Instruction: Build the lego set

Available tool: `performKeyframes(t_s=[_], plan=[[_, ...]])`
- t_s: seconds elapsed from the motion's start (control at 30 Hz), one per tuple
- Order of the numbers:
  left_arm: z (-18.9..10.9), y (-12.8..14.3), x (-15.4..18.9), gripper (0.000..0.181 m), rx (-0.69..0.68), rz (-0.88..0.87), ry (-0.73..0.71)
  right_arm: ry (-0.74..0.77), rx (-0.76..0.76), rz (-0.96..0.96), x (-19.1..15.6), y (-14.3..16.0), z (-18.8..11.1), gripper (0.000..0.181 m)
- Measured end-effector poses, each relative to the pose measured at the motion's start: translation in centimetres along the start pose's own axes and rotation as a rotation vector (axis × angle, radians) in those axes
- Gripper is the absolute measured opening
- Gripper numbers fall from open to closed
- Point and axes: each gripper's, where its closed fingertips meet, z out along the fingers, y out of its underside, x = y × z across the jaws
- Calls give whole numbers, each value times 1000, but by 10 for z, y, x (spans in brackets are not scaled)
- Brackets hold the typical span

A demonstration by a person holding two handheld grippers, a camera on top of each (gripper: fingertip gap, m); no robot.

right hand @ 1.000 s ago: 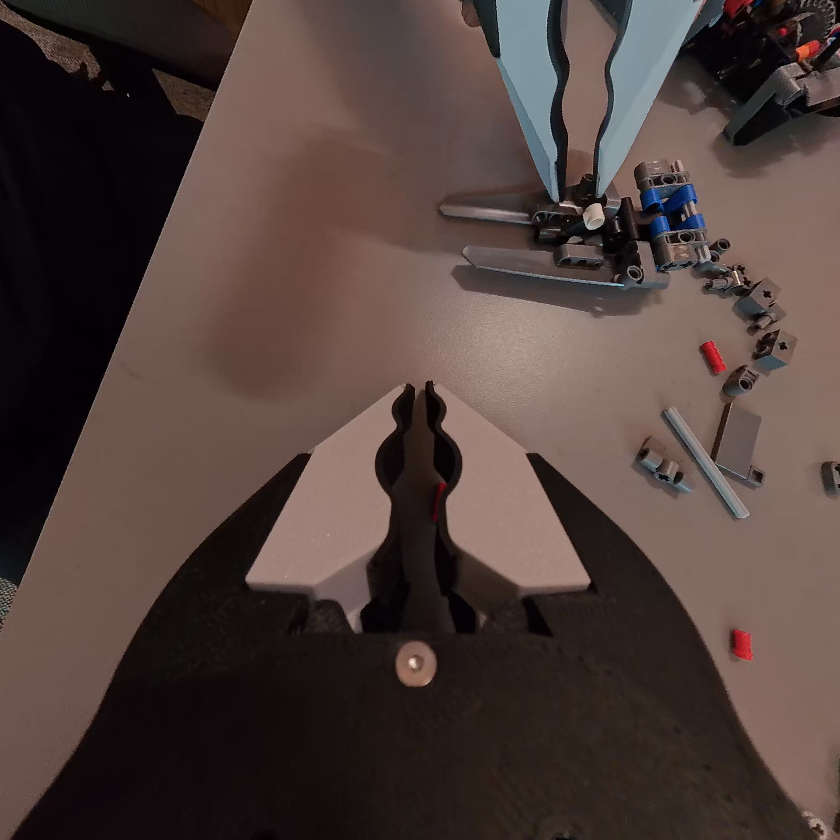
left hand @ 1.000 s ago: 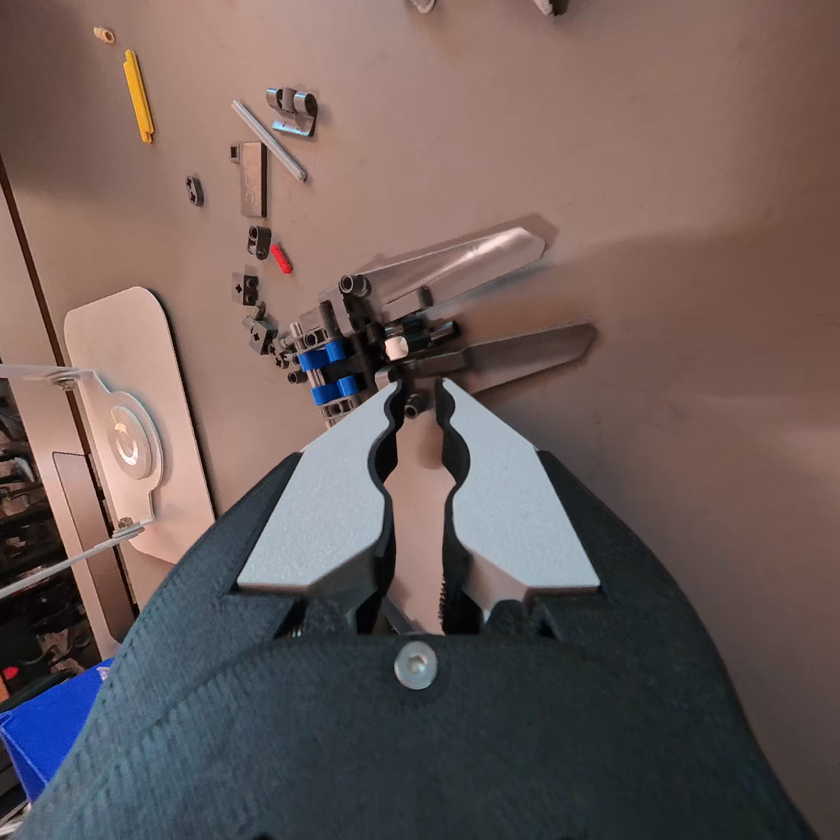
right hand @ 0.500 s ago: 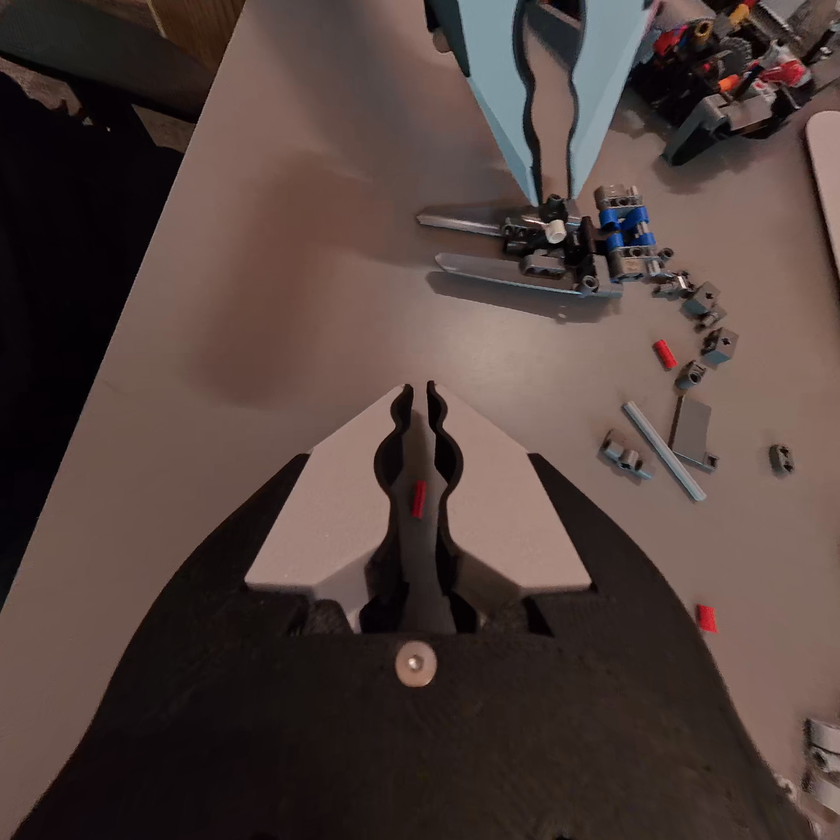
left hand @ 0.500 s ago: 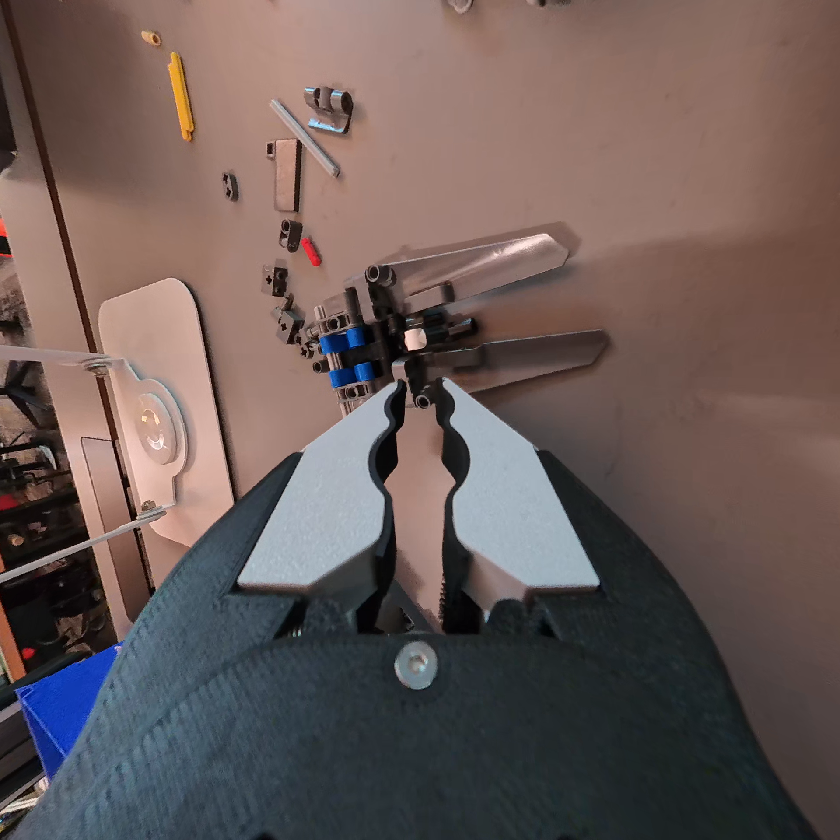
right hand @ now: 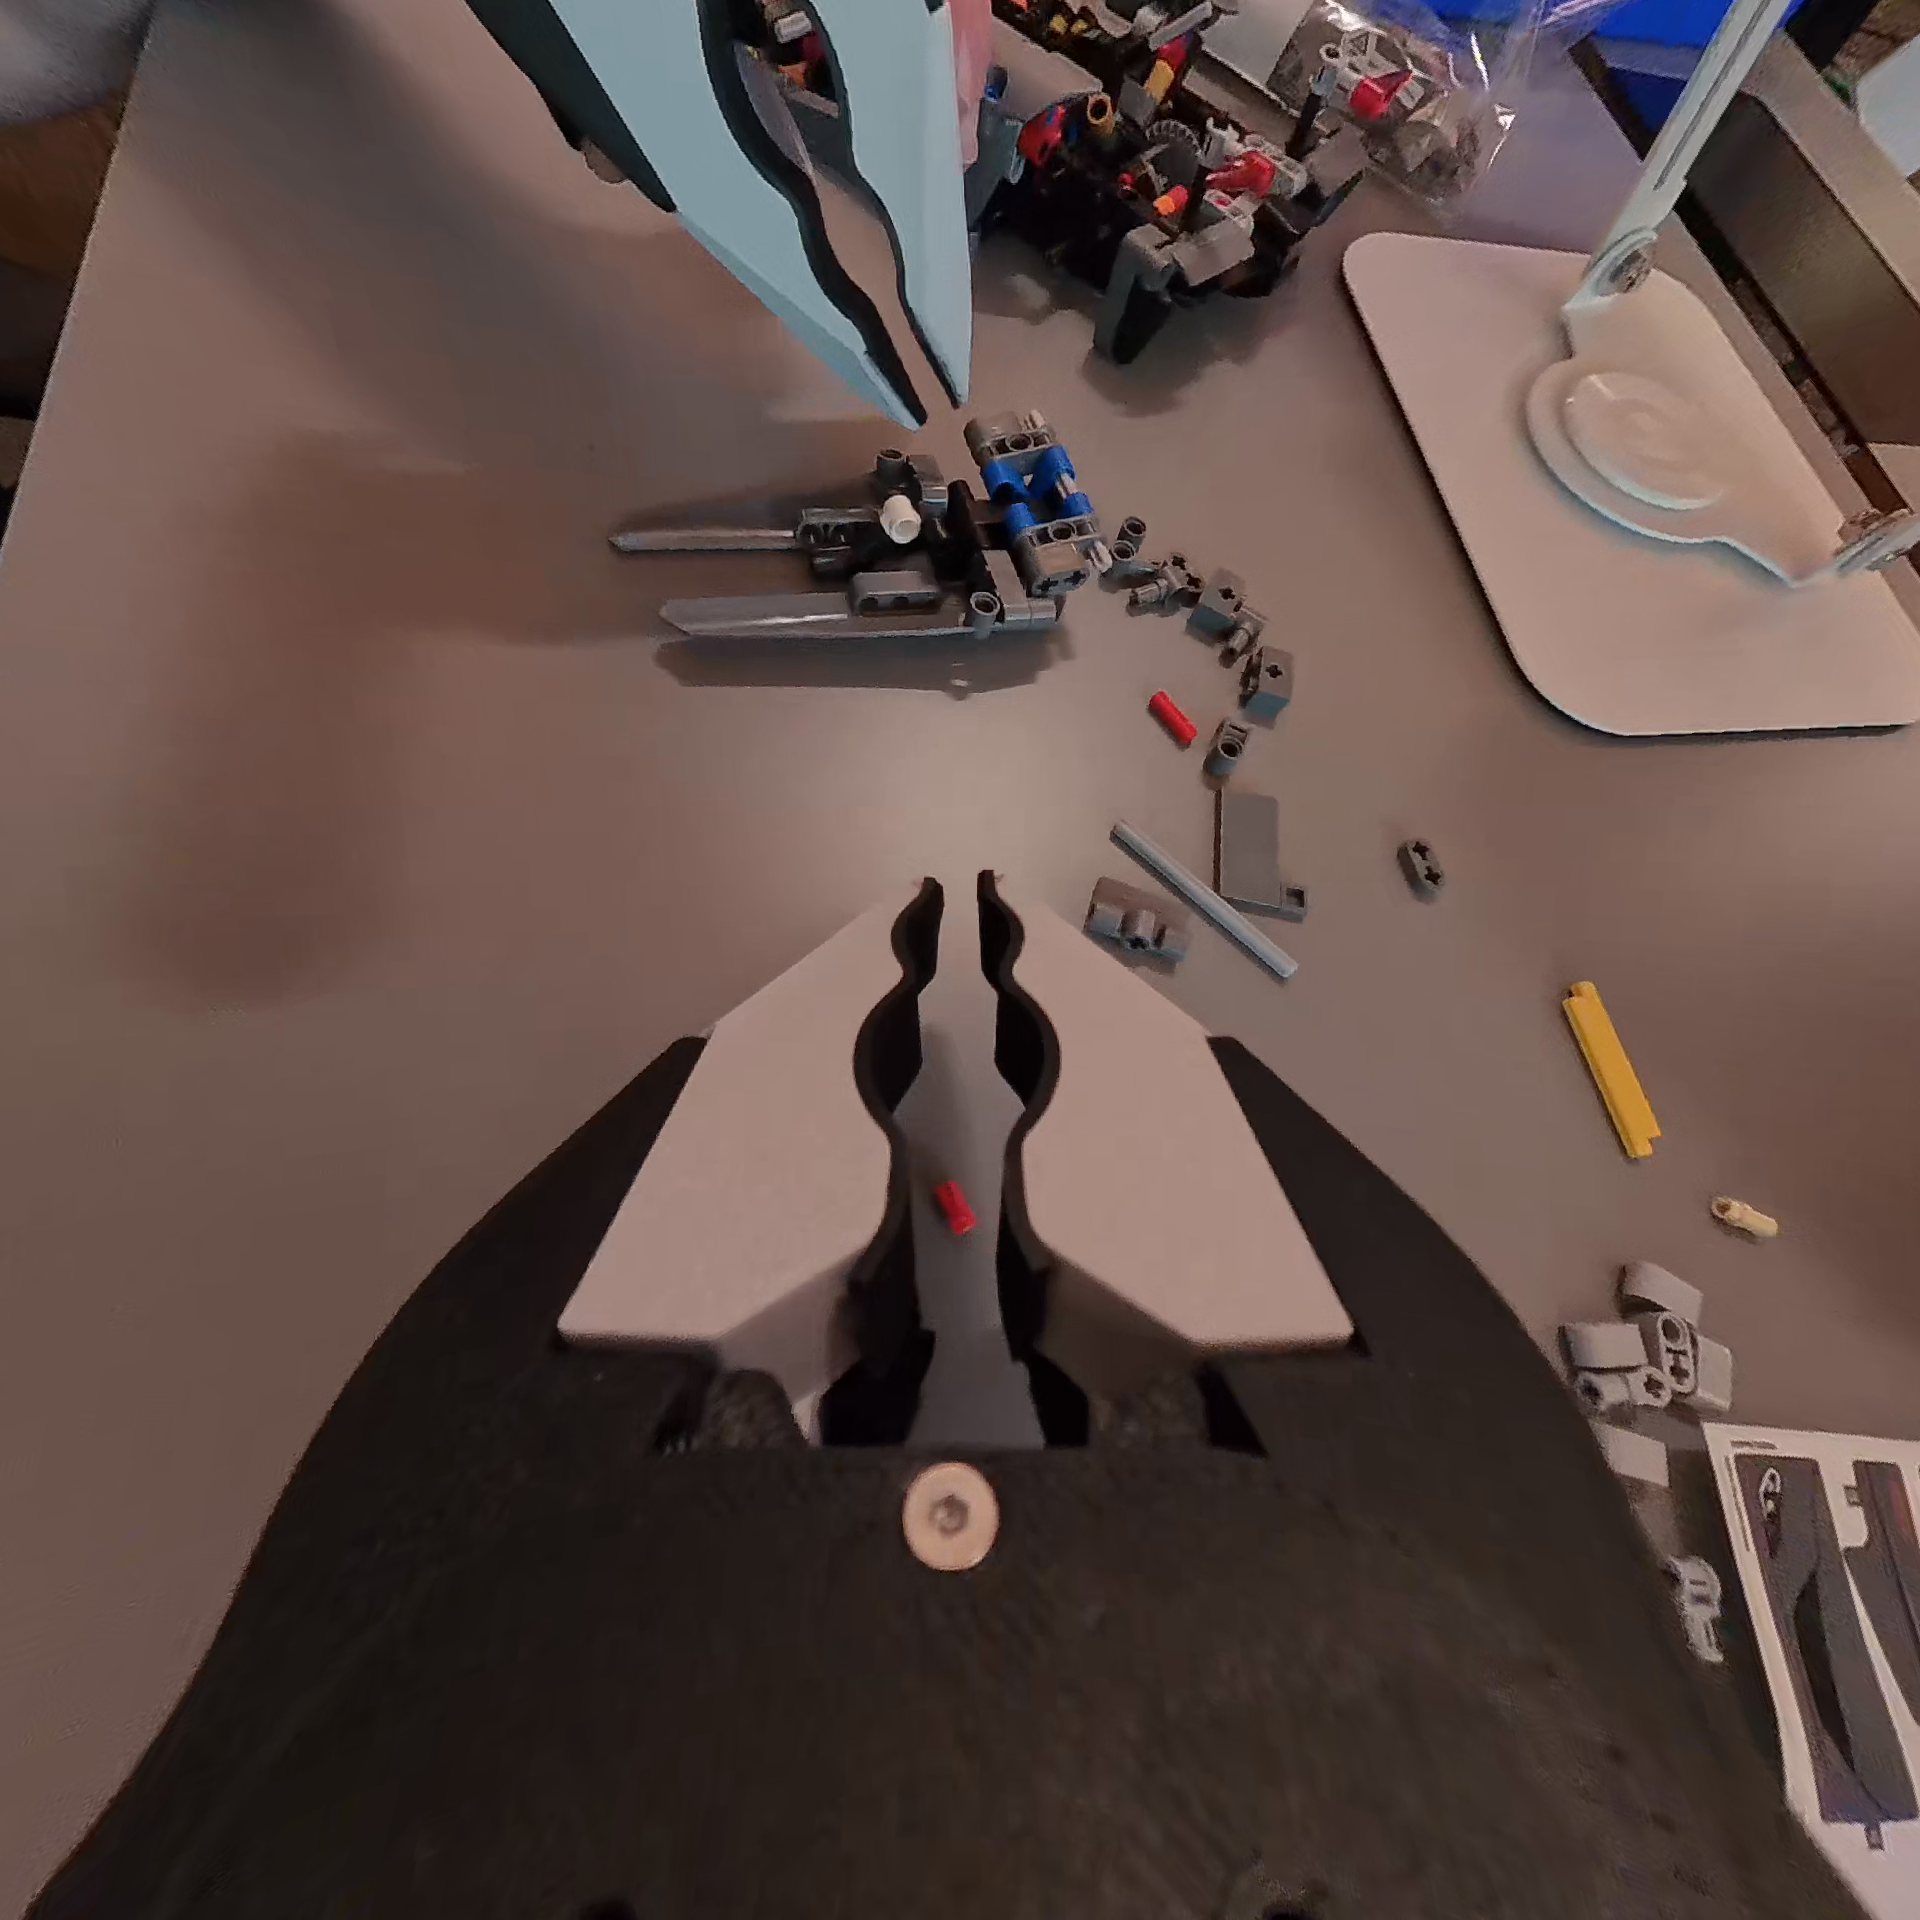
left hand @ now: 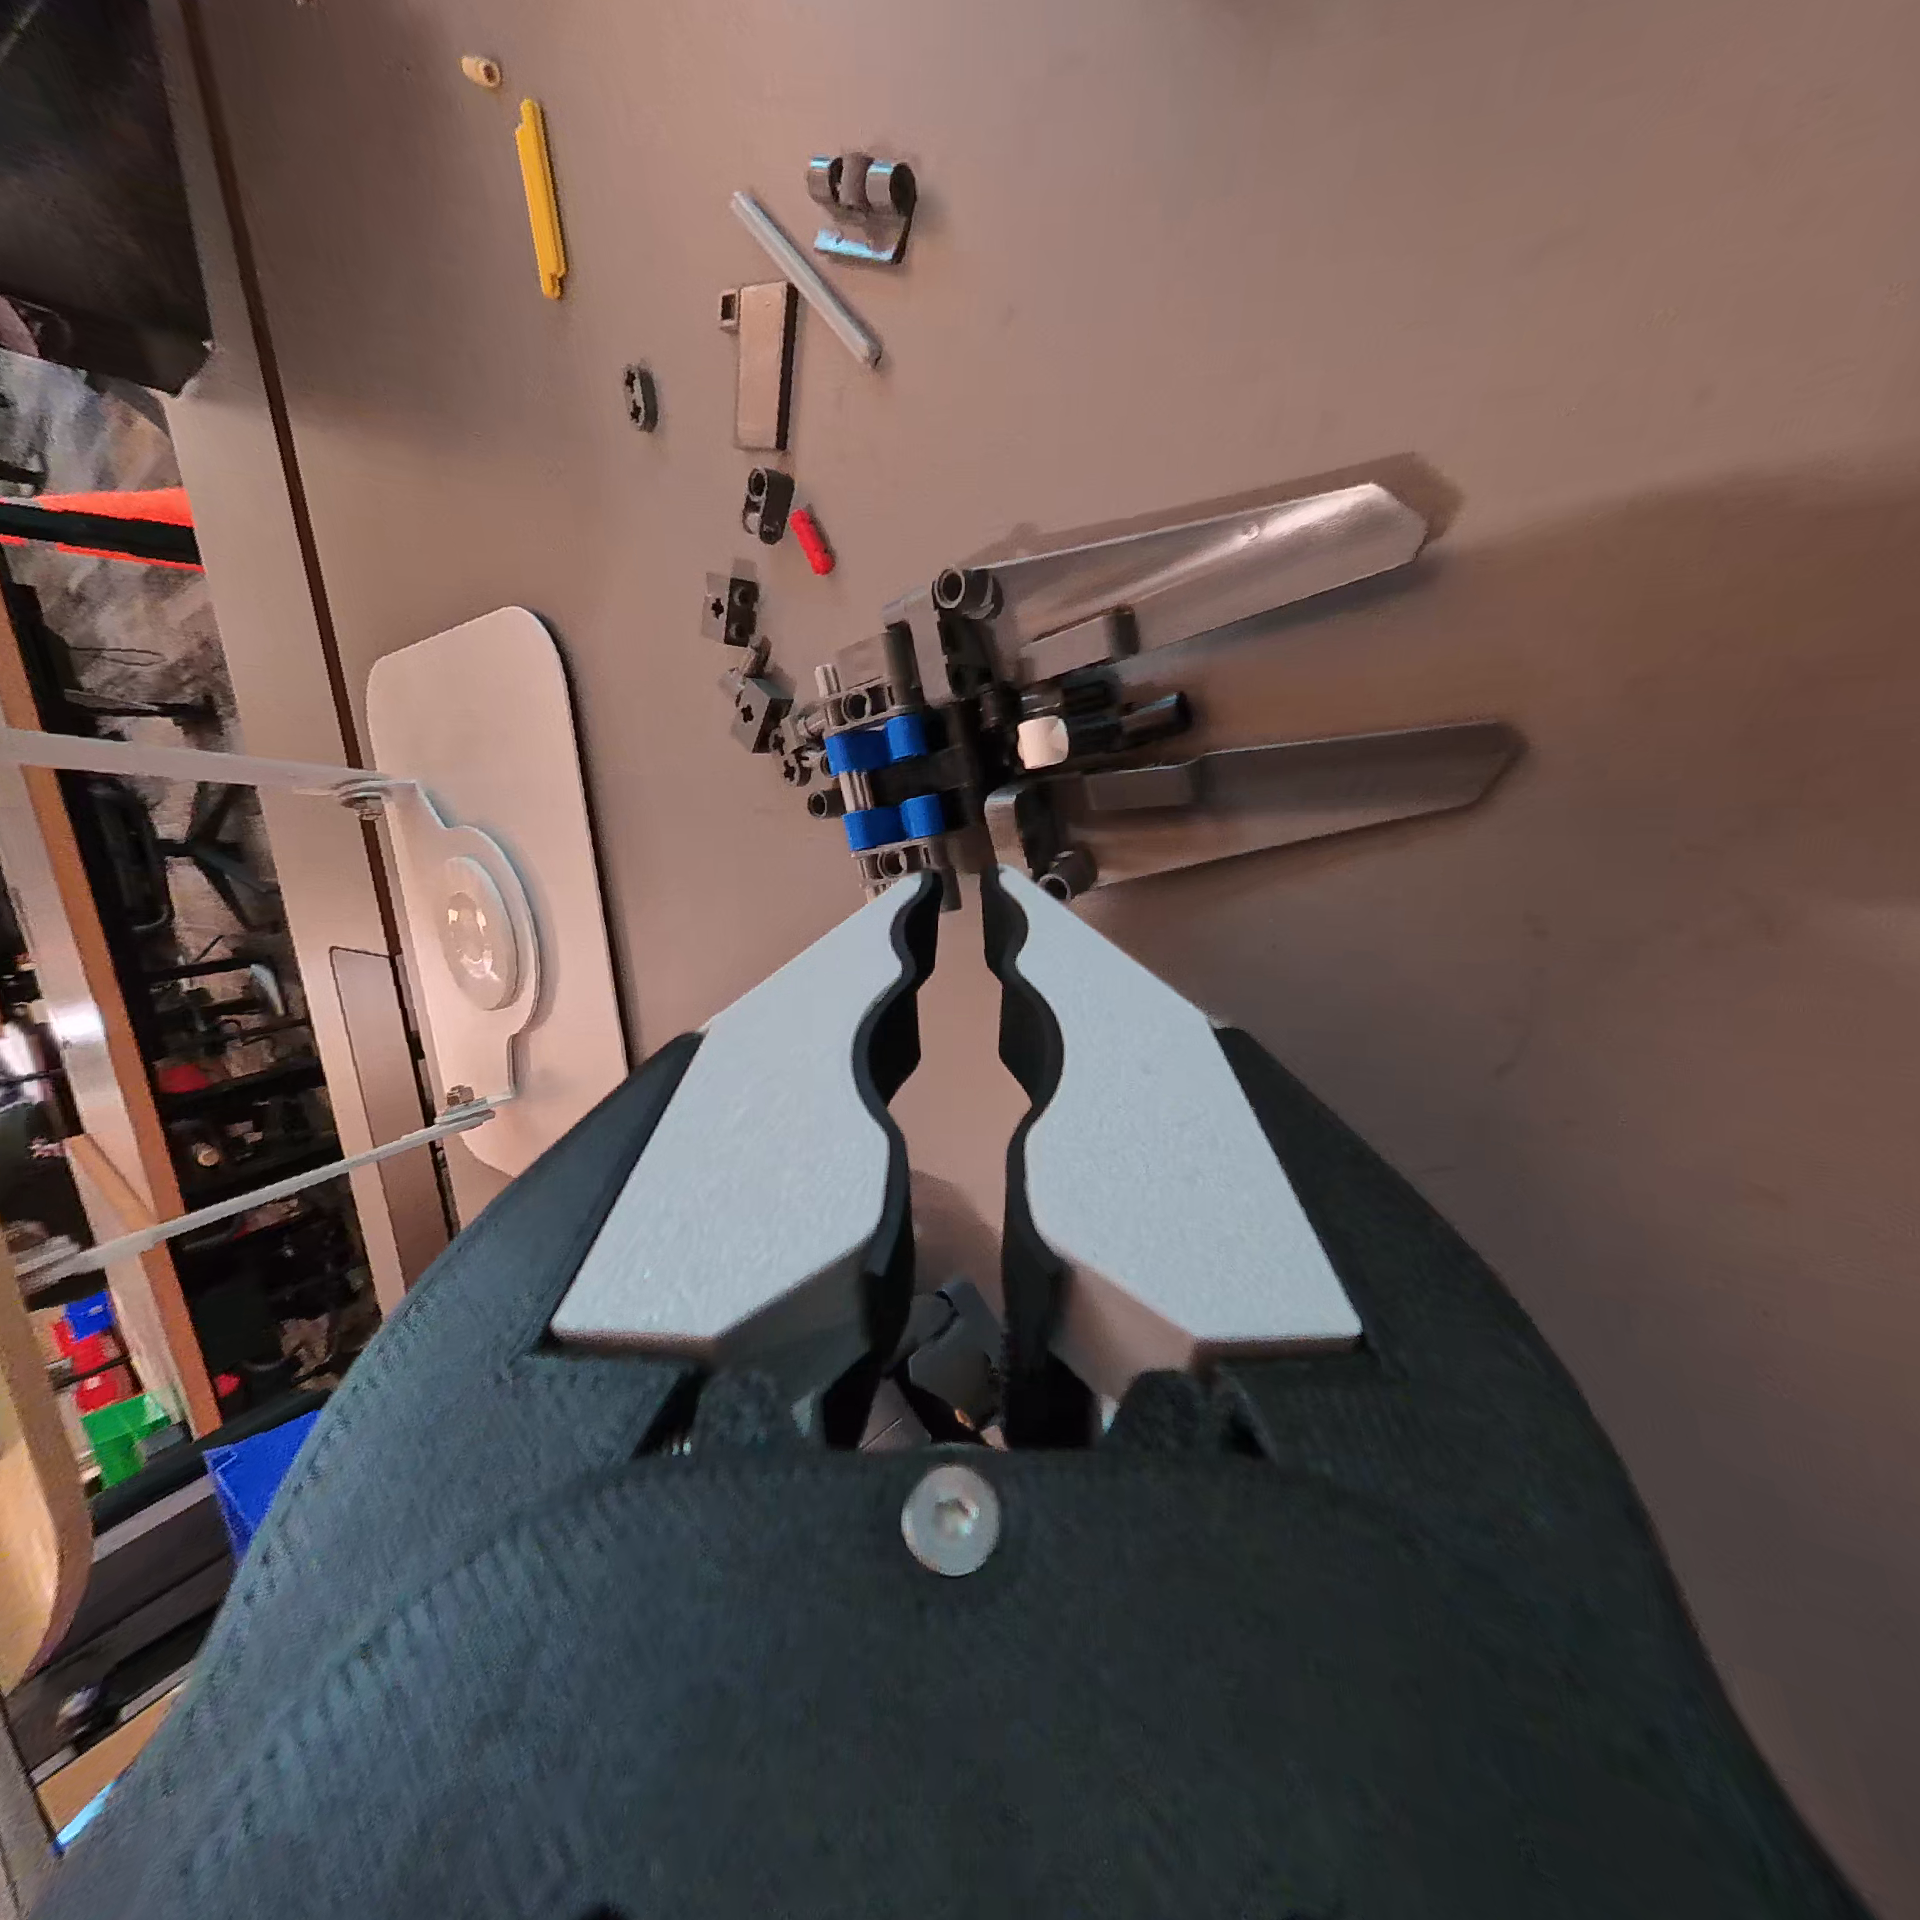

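Left tongs (left hand: 968, 883) slightly open, empty, tips just short of the grey-and-blue two-bladed lego assembly (left hand: 1039, 727); its blades point right across the worktop (left hand: 1455, 260). Right tongs (right hand: 958, 883) slightly open, empty; small red lego pin (right hand: 953, 1207) seen through their gap, contact unclear.

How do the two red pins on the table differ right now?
One red pin shows between the right gripper's fingers, lying on the table under them, not gripped; the other red pin lies beside the loose grey connectors, nearer the bladed assembly. The first stands alone; the second has neighbours. Both look alike: short, red.
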Motion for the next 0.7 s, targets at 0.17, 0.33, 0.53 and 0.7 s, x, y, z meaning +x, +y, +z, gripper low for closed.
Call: performKeyframes(t_s=[0.17, 0.33, 0.53, 0.7], plan=[[4, 6, -2, 5, -39, 20, -23, -66, -66, -35, -12, 12, 1, 2], [4, 8, -5, 5, -38, 15, -34, -81, -88, -56, -15, 15, -2, 2], [6, 9, -4, 6, -48, 14, -29, -79, -84, -59, -13, 14, -5, 2], [7, 11, -5, 6, -52, 9, -30, -86, -98, -76, -17, 17, -3, 1]])
